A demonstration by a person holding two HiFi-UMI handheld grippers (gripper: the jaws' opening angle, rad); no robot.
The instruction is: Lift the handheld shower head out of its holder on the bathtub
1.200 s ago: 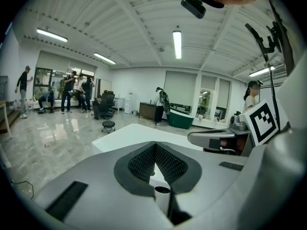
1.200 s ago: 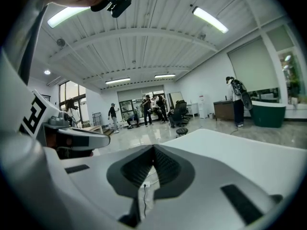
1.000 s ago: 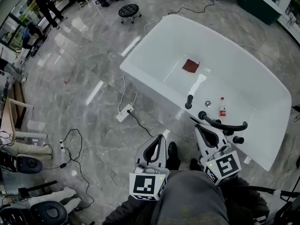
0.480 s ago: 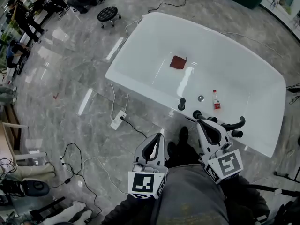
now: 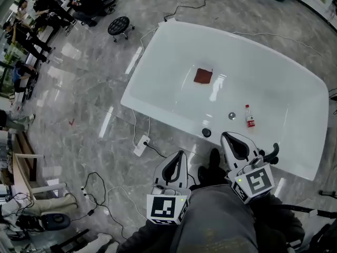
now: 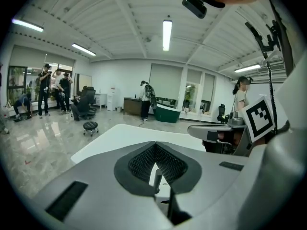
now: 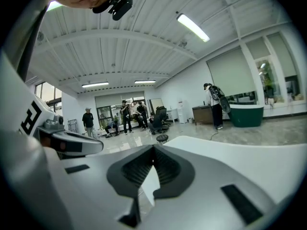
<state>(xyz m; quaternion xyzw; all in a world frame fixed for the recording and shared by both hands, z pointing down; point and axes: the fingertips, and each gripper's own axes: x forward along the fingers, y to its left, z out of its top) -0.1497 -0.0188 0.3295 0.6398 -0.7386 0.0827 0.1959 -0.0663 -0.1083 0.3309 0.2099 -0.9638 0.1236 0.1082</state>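
The white bathtub point(image 5: 158, 62) fills the upper right of the head view. On its near rim a black knob point(image 5: 206, 133) stands, and the black curved shower head fitting point(image 5: 272, 152) shows only partly, behind my right gripper. My right gripper point(image 5: 227, 136) is shut and empty, its tip over the near rim just left of that fitting. My left gripper point(image 5: 178, 155) is shut and empty, over the floor short of the tub. In the gripper views both pairs of pads meet with nothing between them: left gripper point(image 6: 156, 145), right gripper point(image 7: 153, 147).
Inside the tub lie a red-brown cloth point(image 5: 202, 76), a small bottle point(image 5: 250, 116) and the drain point(image 5: 231, 116). A power strip point(image 5: 140, 144) and cables lie on the marble floor left of the tub. A black stool point(image 5: 118, 25) and several people are at the far left.
Both grippers have moved together toward the tub's near rim. The right one now covers most of the black fitting that showed whole before. Both stay shut.
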